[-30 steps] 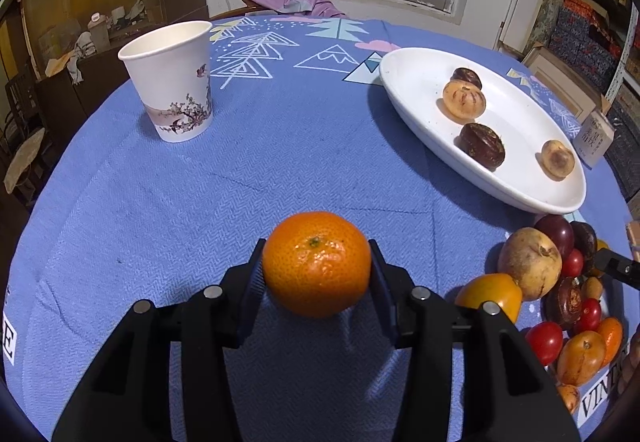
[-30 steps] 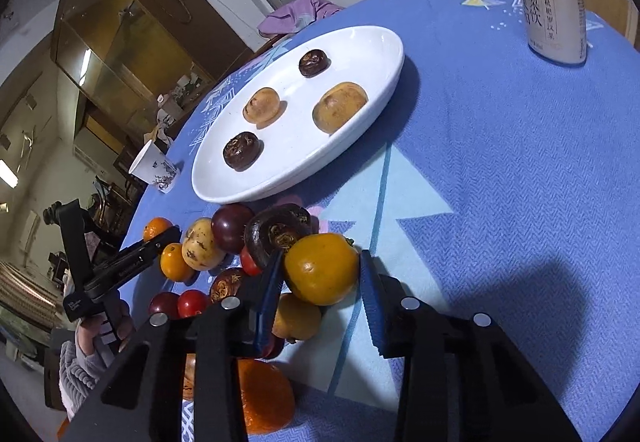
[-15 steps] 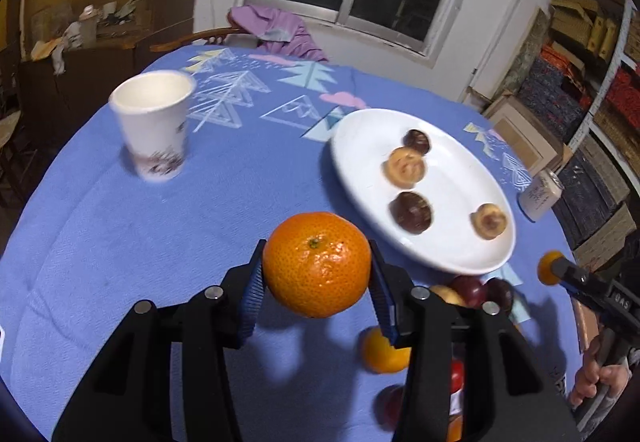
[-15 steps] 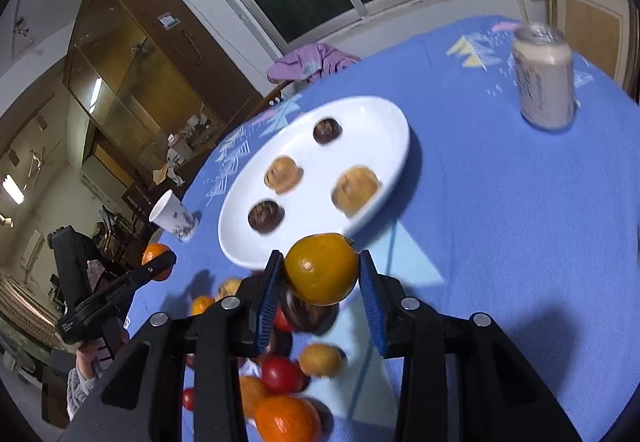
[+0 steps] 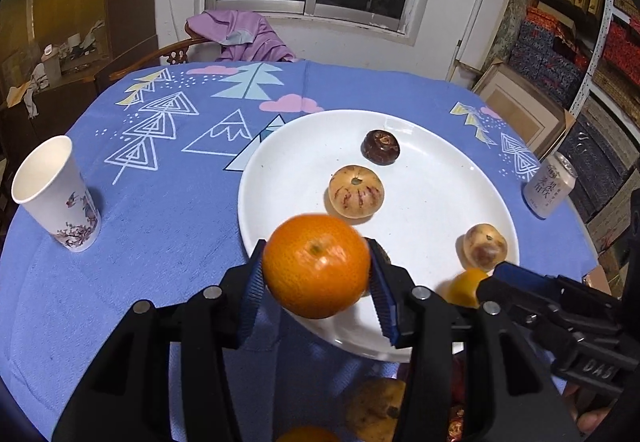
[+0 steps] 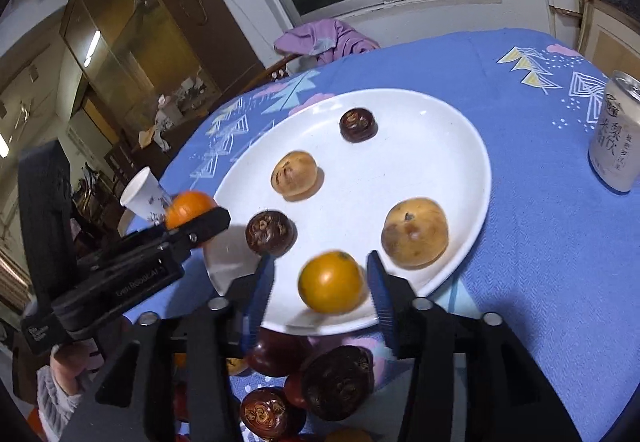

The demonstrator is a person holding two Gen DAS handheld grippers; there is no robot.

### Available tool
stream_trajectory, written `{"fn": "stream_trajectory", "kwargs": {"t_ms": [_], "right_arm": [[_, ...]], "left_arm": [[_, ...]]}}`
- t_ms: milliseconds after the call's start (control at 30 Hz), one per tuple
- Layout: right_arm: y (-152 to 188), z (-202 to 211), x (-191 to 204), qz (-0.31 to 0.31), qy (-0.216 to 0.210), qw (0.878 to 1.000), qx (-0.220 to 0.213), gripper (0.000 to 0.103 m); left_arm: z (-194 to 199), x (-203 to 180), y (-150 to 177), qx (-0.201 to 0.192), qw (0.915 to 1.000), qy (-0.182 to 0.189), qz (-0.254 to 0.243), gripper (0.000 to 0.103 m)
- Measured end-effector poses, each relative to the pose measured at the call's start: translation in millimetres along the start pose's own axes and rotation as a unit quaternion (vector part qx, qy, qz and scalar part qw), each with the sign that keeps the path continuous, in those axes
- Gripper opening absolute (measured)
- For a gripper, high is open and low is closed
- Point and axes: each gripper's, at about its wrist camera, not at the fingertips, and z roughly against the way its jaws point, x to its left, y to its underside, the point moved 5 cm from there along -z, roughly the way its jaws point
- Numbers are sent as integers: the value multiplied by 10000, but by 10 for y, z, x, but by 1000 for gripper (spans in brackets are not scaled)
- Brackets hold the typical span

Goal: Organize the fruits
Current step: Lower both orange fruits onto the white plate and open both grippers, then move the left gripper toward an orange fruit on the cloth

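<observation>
A white oval plate (image 5: 440,178) (image 6: 440,146) on the blue tablecloth holds several tan and dark brown fruits. My left gripper (image 5: 316,274) is shut on an orange tangerine (image 5: 316,266) and holds it over the plate's near left rim; it also shows in the right wrist view (image 6: 188,204). My right gripper (image 6: 322,286) is open, its jaws apart on either side of a yellow-orange fruit (image 6: 331,281) that lies on the plate's near part. The same fruit (image 5: 464,284) shows partly behind the right gripper in the left wrist view.
A paper cup (image 5: 56,194) stands at the left of the table. A drink can (image 5: 550,186) (image 6: 616,134) stands right of the plate. A pile of dark, red and orange fruits (image 6: 336,382) lies on the cloth before the plate. A chair with purple cloth (image 5: 240,34) stands behind.
Both grippers moved forward from the fruit pile to the plate. The right gripper has opened and the yellow-orange fruit now lies on the plate. The left still holds the tangerine.
</observation>
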Motion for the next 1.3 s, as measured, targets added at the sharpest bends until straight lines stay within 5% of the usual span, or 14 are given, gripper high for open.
{"fn": "stream_trajectory", "kwargs": {"t_ms": [100, 267, 433, 700, 1167, 1300], "right_arm": [[-40, 116, -24, -110, -102, 9998, -144, 56], [37, 305, -52, -198, -121, 9992, -315, 65], [180, 576, -168, -274, 18, 9979, -580, 85], [520, 761, -556, -923, 248, 9941, -521, 90], [576, 748, -896, -1979, -120, 9792, -431, 95], [570, 758, -927, -2045, -141, 9777, -455, 95]], "left_arm": [[120, -15, -27, -178, 9998, 27, 5, 64], [355, 25, 22, -341, 9993, 119, 41, 71], [519, 289, 288, -412, 9989, -163, 135, 86], [682, 581, 815, -149, 9986, -378, 335, 94], [633, 441, 962, -50, 9974, -682, -214, 99], [665, 672, 920, -8, 9965, -822, 157, 99]]}}
